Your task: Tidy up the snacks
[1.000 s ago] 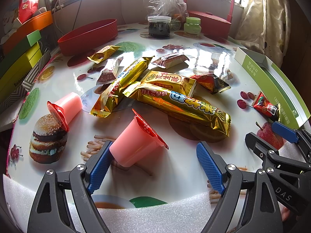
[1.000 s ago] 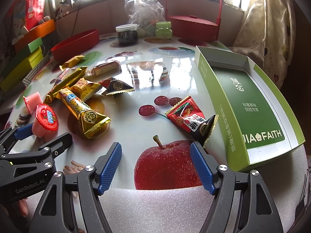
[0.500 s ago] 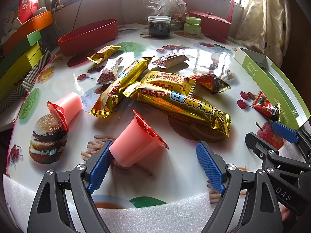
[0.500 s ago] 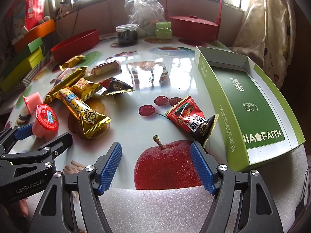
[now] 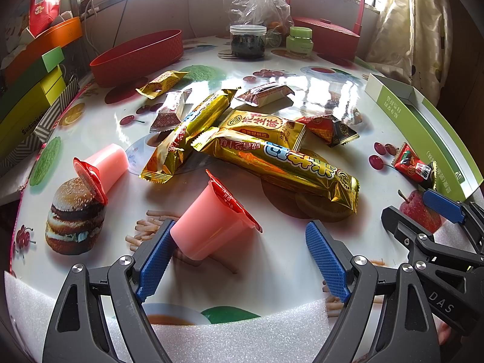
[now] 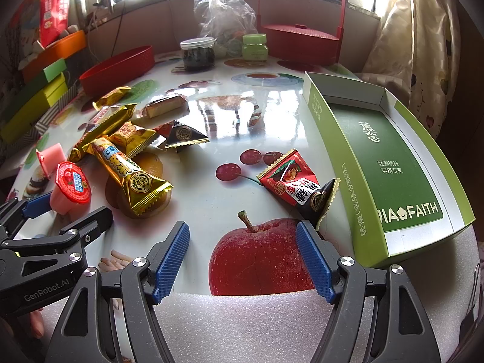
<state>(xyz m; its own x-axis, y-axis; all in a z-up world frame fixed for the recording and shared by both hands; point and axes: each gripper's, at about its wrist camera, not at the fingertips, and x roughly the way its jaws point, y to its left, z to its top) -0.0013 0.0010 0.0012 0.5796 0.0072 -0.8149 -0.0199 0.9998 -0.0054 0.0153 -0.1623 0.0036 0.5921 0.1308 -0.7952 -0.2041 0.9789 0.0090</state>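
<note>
My left gripper (image 5: 239,260) is open at the table's near edge. A pink jelly cup (image 5: 211,220) with a red lid lies on its side between the pads, against the left pad (image 5: 154,267). A second pink cup (image 5: 96,169) lies further left. Gold snack bars (image 5: 272,163) and small packets are piled in the middle. My right gripper (image 6: 242,260) is open and empty above a printed apple. A red and black triangular packet (image 6: 298,186) lies just ahead of its right fingertip (image 6: 311,260). The green box tray (image 6: 390,163) stands empty on the right.
A red oval basket (image 5: 136,57) stands at the back left, with stacked green and orange boxes (image 5: 27,90) beside it. A dark jar (image 5: 248,42), a green jar (image 5: 299,40), a plastic bag and a red handled box (image 6: 299,39) stand at the back. White foam lines the near edge.
</note>
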